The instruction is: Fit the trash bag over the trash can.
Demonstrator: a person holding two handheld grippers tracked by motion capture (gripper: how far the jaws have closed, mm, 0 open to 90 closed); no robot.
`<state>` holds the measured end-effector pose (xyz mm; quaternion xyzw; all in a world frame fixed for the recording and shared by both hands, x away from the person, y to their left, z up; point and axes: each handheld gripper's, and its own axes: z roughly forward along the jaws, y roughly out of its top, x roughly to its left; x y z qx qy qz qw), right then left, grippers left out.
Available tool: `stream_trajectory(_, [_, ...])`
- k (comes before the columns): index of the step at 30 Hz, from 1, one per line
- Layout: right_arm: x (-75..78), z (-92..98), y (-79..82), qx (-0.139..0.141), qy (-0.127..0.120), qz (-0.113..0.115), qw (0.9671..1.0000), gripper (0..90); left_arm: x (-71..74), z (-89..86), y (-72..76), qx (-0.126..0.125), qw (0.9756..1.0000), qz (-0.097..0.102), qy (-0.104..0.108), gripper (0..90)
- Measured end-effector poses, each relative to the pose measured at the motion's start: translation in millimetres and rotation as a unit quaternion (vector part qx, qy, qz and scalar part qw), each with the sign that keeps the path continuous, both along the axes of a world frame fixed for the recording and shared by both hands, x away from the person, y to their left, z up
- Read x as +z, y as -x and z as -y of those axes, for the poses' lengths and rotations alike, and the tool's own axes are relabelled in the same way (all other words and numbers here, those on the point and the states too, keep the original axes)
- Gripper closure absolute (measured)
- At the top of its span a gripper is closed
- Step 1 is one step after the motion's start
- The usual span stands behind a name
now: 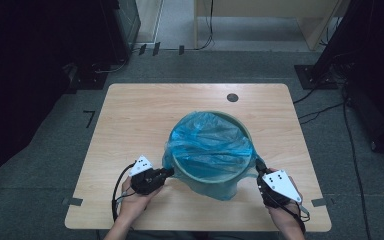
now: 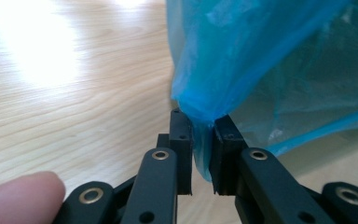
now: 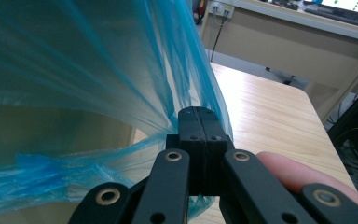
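- Blue bag (image 1: 207, 145) lines the round bin (image 1: 240, 170) that stands on the wooden surface (image 1: 130, 115), a little right of the middle and near the person's edge; its film hangs over the rim on the near side
- Left gripper (image 2: 202, 137) has a fold of the bag between its jaws, but a small gap shows between them and the film looks only loosely caught, so I judge this grip is being let go or is not yet firm
- Right gripper (image 3: 199, 119) has its jaws pressed together on the bag's edge, with the film stretched tight from them
- To do the step well, I think both sides should be pulled with equal, gentle force, because thin film can tear at the tight right side; the left gripper should take a thicker fold before any pull
- Surface is light wood with a dark round hole (image 1: 232, 97) near the far edge
- Around it the room is dim, with grey floor, cables (image 1: 325, 110) at the right and pale furniture behind
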<state>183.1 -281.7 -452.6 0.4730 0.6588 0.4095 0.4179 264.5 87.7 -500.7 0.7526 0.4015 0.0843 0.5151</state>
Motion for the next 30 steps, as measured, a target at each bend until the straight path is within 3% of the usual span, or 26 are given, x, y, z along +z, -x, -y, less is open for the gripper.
stream_trajectory(2, [-3.1,-2.4,-1.8,0.004,0.004,-0.006,1.0000,90.0,1.8,0.1,1.0,0.000,0.9999,0.015,-0.004,77.6])
stream_trajectory(6, [-10.7,-3.7,-9.0,-0.006,0.005,-0.038,0.9992,90.0,9.5,0.0,9.7,-0.017,0.9972,0.073,0.008,73.1])
stream_trajectory(9, [-19.9,5.1,-17.4,-0.012,-0.019,-0.077,0.9968,90.0,13.5,-3.7,10.1,-0.021,0.9957,0.081,0.039,70.3])
stream_trajectory(12, [-20.5,9.6,-20.0,-0.015,-0.032,-0.083,0.9960,90.0,12.1,-5.9,9.4,-0.024,0.9951,0.088,0.037,69.4])
stream_trajectory(14, [-16.9,10.3,-18.1,-0.023,-0.034,-0.068,0.9969,90.0,11.6,-5.9,7.9,-0.008,0.9960,0.089,0.006,70.5])
stream_trajectory(15, [-14.7,11.0,-16.4,-0.022,-0.036,-0.054,0.9977,90.0,9.3,-5.2,7.0,0.005,0.9953,0.093,-0.028,71.6])
stream_trajectory(17, [-3.8,13.1,-8.9,-0.009,-0.043,-0.003,0.9990,90.0,1.8,-4.9,4.2,0.023,0.9926,0.090,-0.078,73.2])
stream_trajectory(19, [6.1,13.9,-2.3,-0.004,-0.038,0.036,0.9986,90.0,-4.8,-5.6,1.0,0.035,0.9915,0.077,-0.099,73.1])
stream_trajectory(20, [11.4,13.6,1.0,-0.003,-0.035,0.051,0.9981,90.0,-5.8,-5.5,-0.1,0.040,0.9917,0.071,-0.099,73.0])
stream_trajectory(22, [13.3,12.3,1.9,-0.002,-0.030,0.049,0.9983,90.0,-5.6,-4.4,-1.1,0.045,0.9908,0.071,-0.106,72.9])
stream_trajectory(24, [5.5,8.9,-3.0,0.001,-0.015,0.023,0.9996,90.0,-4.4,-2.4,-0.4,0.047,0.9892,0.077,-0.115,72.5])
stream_trajectory(27, [-6.2,1.7,-7.8,0.003,-0.011,-0.008,0.9999,87.3,0.0,-4.2,3.8,0.042,0.9905,0.091,-0.094,63.2])
stream_trajectory(29, [-6.0,1.3,-7.2,0.022,-0.019,-0.008,0.9995,74.9,4.1,-9.7,5.6,0.042,0.9919,0.100,-0.066,53.1])
stream_trajectory(30, [-4.4,2.4,-5.3,0.037,-0.025,-0.005,0.9990,69.1,6.6,-13.9,5.8,0.041,0.9930,0.103,-0.042,48.4])
